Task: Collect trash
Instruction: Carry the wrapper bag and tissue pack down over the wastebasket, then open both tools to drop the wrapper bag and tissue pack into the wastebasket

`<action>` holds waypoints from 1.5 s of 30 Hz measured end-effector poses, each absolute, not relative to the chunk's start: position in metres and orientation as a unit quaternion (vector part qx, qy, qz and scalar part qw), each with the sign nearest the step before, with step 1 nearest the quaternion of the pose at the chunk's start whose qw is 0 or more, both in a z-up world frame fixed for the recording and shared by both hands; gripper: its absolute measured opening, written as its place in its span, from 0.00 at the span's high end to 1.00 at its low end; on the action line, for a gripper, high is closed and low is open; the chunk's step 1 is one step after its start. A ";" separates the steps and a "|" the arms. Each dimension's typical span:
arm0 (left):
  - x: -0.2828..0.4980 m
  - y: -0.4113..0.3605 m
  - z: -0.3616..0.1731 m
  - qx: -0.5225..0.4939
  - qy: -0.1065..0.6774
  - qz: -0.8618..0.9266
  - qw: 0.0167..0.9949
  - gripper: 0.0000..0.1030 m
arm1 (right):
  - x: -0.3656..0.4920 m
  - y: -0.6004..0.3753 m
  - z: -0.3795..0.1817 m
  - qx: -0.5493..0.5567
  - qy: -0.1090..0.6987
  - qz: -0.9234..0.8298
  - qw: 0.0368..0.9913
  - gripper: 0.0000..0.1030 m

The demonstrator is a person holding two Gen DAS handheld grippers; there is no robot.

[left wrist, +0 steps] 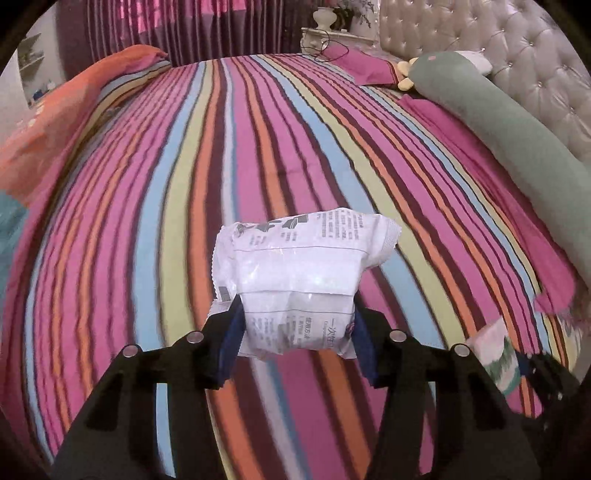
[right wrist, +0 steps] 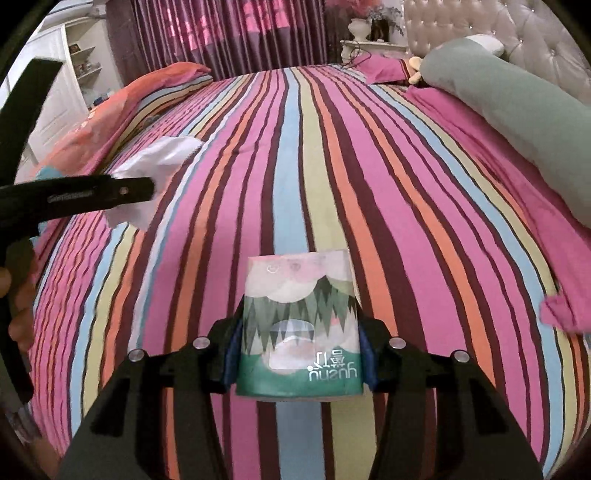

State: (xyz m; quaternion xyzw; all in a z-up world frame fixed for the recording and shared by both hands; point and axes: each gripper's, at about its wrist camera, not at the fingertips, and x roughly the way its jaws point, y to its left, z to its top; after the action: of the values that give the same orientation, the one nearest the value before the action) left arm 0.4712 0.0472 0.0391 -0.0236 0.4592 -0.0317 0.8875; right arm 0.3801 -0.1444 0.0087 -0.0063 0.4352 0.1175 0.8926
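My left gripper (left wrist: 297, 325) is shut on a crumpled white plastic wrapper (left wrist: 301, 273) with grey print and holds it above the striped bed cover (left wrist: 184, 184). My right gripper (right wrist: 297, 354) is shut on a green tissue pack (right wrist: 299, 325) with a forest picture, also held above the bed. In the right wrist view the left gripper (right wrist: 110, 192) shows at the far left with the white wrapper (right wrist: 155, 170) in it. In the left wrist view the tissue pack (left wrist: 495, 350) and the right gripper (left wrist: 535, 365) show at the lower right.
A long green bolster (left wrist: 498, 122) lies along the tufted headboard (left wrist: 517, 48) on the right. Pink pillows (left wrist: 362, 66) and a nightstand with a vase (left wrist: 325, 26) are at the back. An orange pillow (left wrist: 74, 96) lies at the left, curtains (right wrist: 240, 33) behind.
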 end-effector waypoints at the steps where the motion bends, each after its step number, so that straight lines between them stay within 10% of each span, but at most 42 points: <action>1: 0.460 0.049 0.041 -0.024 0.458 -0.031 0.888 0.50 | 0.368 -0.145 0.010 -0.005 0.437 0.122 0.891 0.54; 24: 0.076 0.029 -0.019 0.009 0.526 -0.114 0.843 0.50 | 0.093 -0.165 -0.057 0.024 0.580 0.177 0.795 0.54; 45: 0.070 -0.044 -0.204 0.048 0.756 -0.139 0.638 0.39 | 0.101 -0.170 -0.196 0.038 0.768 0.111 0.629 0.48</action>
State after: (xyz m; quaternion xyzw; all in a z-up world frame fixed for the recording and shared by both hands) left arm 0.0699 -0.0435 -0.2043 0.0479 0.7562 -0.1394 0.6375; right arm 0.1012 -0.1702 -0.1963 0.0383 0.7683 0.1107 0.6293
